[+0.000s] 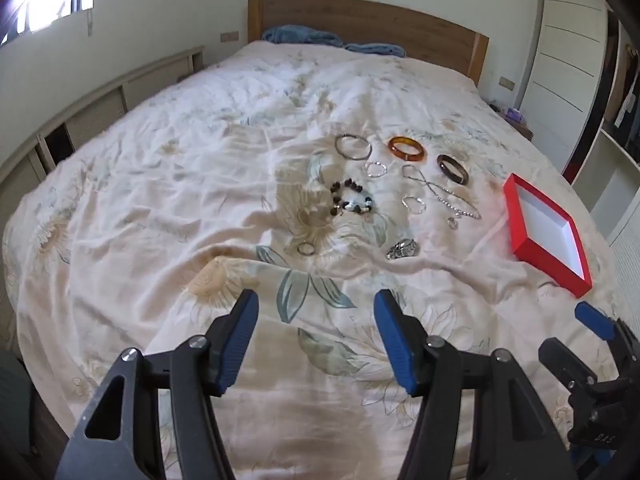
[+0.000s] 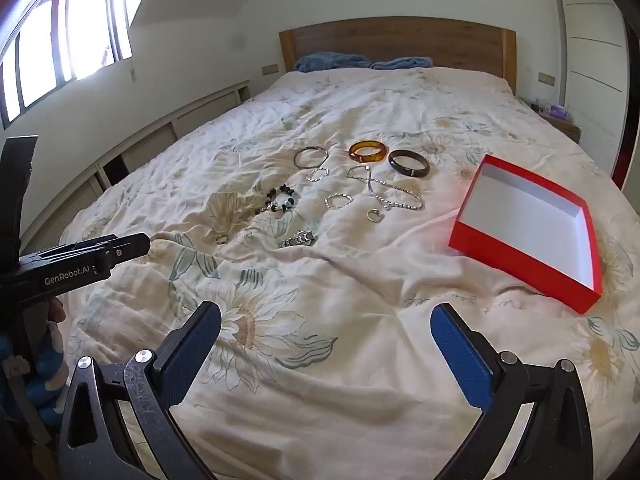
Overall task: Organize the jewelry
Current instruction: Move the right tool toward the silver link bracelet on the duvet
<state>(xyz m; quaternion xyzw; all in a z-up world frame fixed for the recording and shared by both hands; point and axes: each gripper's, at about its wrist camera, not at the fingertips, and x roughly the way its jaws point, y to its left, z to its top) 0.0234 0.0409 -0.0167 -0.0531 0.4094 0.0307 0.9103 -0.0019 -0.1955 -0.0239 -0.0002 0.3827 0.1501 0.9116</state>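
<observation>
Right gripper (image 1: 600,326) cropped, small ring (image 2: 222,239) indistinct

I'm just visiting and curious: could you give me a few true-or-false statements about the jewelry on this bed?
1. The red cardboard box with white lining is empty. True.
2. The translucent amber bangle lies inside that box. False: it lies on the floral bedspread.
3. The left gripper holds a necklace. False: it is open and empty.
4. The right gripper is open. True.
5. The dark brown bangle lies beside the amber one. True.
</observation>
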